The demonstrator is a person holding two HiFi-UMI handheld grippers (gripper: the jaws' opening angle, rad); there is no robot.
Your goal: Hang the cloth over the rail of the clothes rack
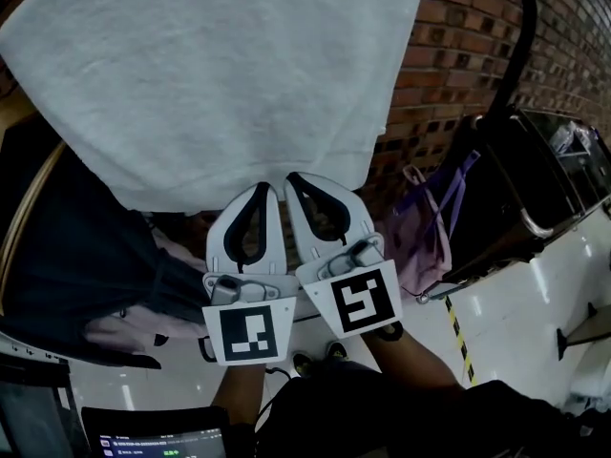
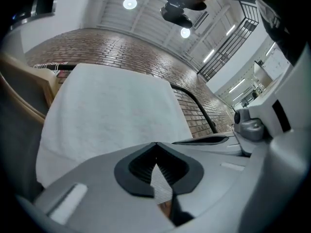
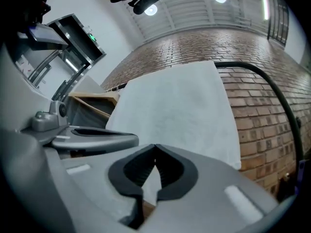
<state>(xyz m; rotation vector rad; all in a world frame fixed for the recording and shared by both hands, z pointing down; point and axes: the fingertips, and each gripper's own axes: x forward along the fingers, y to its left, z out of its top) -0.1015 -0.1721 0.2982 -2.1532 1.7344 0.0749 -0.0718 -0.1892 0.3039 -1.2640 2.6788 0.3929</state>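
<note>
A white cloth [image 1: 220, 74] hangs flat and wide in front of a brick wall, draped over the black rail [image 3: 272, 89] that curves down at its right side. My left gripper [image 1: 260, 189] and right gripper [image 1: 291, 176] point up side by side, with their tips at the middle of the cloth's lower hem. Both are shut. The hem runs smooth and shows no pull, and I see no fold pinched between either pair of jaws. In the left gripper view the cloth [image 2: 112, 115] fills the space beyond the shut left gripper [image 2: 155, 143]. The right gripper [image 3: 155, 145] faces the cloth [image 3: 180, 110] the same way.
Dark garments [image 1: 86, 246] hang at the left beside a curved wooden piece [image 1: 27, 213]. Pink and purple bags [image 1: 425, 227] hang right of the cloth. A metal-framed cart [image 1: 535, 194] stands at the right on the white floor. A tablet screen [image 1: 158, 442] sits at the bottom edge.
</note>
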